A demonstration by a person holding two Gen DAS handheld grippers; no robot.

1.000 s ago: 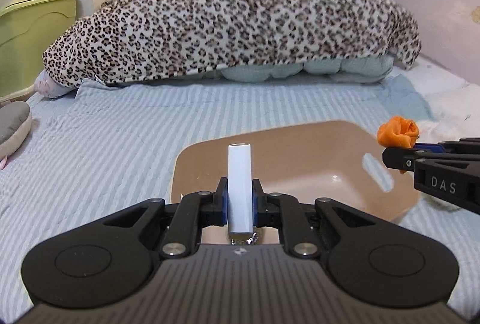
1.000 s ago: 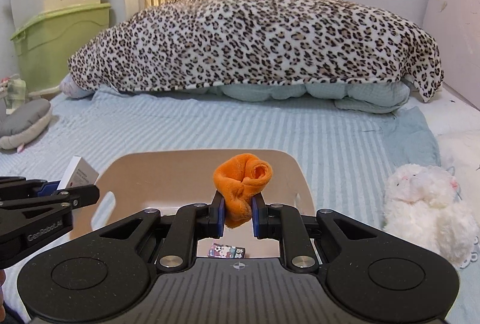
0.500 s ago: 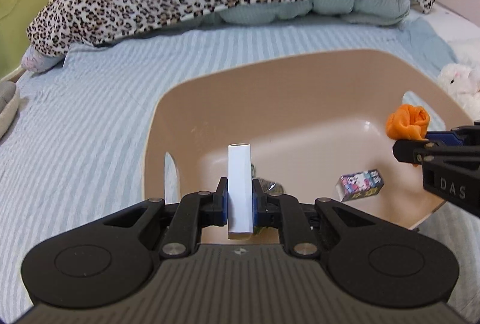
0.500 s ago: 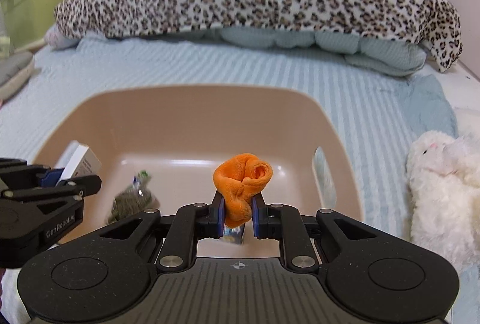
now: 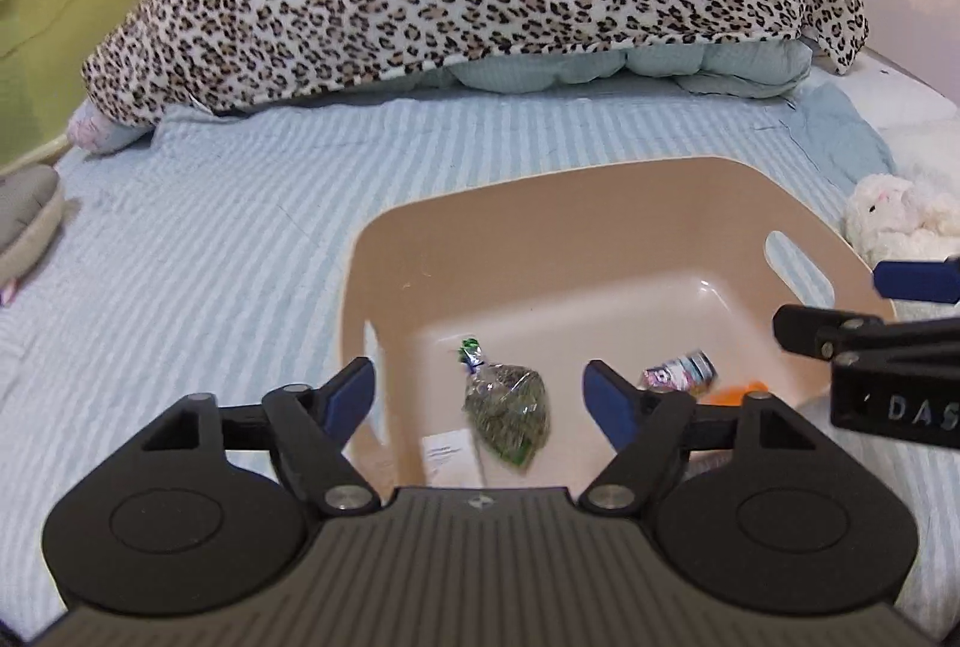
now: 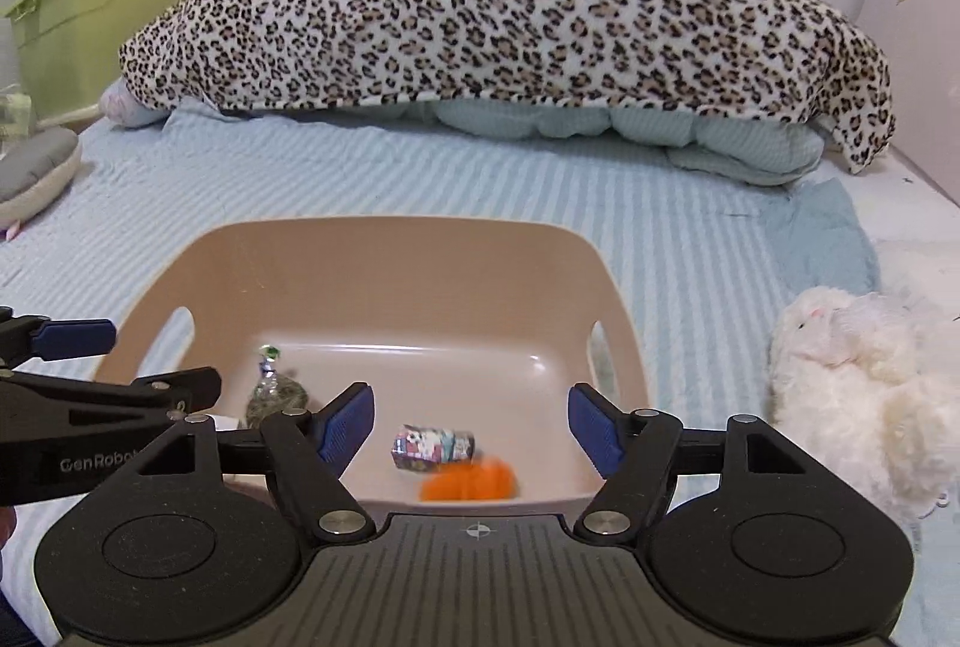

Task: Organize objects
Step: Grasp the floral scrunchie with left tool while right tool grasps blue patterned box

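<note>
A tan plastic basin (image 5: 600,203) (image 6: 384,251) sits on the striped bed. Inside it lie a white box (image 5: 451,458), a clear bag of green dried stuff (image 5: 509,407) (image 6: 273,395), a small printed box (image 5: 681,370) (image 6: 433,446) and an orange cloth (image 6: 469,480) (image 5: 735,390), which looks blurred. My left gripper (image 5: 483,398) is open and empty above the basin's near left part. My right gripper (image 6: 471,422) is open and empty above the basin's near right part.
A leopard-print blanket (image 6: 504,11) lies heaped across the back of the bed. A white plush toy (image 6: 858,389) (image 5: 900,215) lies right of the basin. A grey cushion (image 6: 36,173) and green storage bins (image 6: 102,23) are at the left.
Both grippers opened. The white box dropped from the left one and the orange cloth from the right one into the basin. Both views pulled back slightly.
</note>
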